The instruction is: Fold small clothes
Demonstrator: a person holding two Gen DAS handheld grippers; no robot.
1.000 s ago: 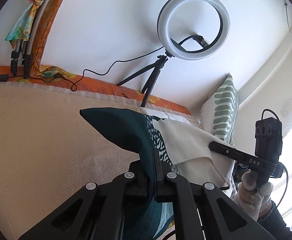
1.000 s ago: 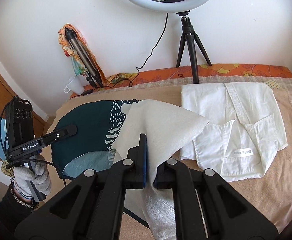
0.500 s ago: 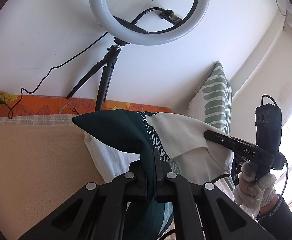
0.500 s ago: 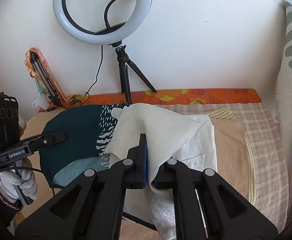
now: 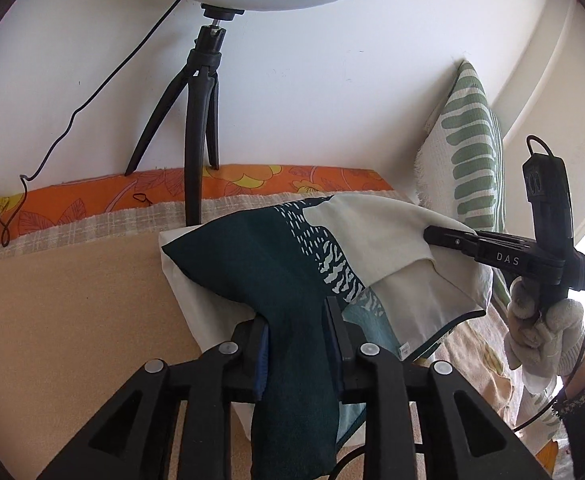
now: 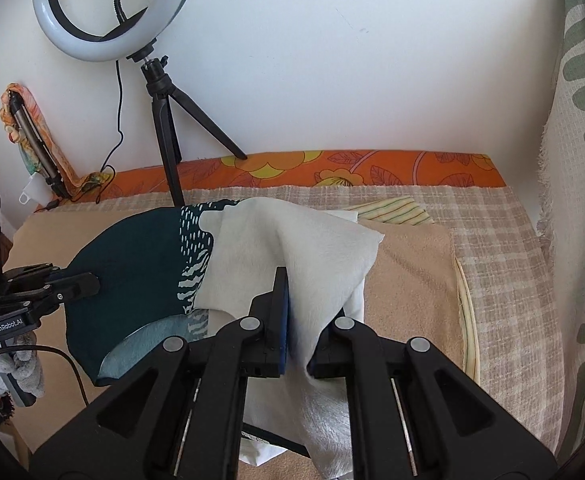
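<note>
Altogether two grippers (image 5: 298, 330) (image 6: 296, 332), one garment (image 5: 276, 256).

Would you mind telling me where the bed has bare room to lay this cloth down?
The tan blanket is bare right of the cloth, up to the checked throw. It is also bare left of the cloth, below the orange edge. The middle is crowded: the cloth hangs over a white shirt, and the tripod stands behind.
</note>
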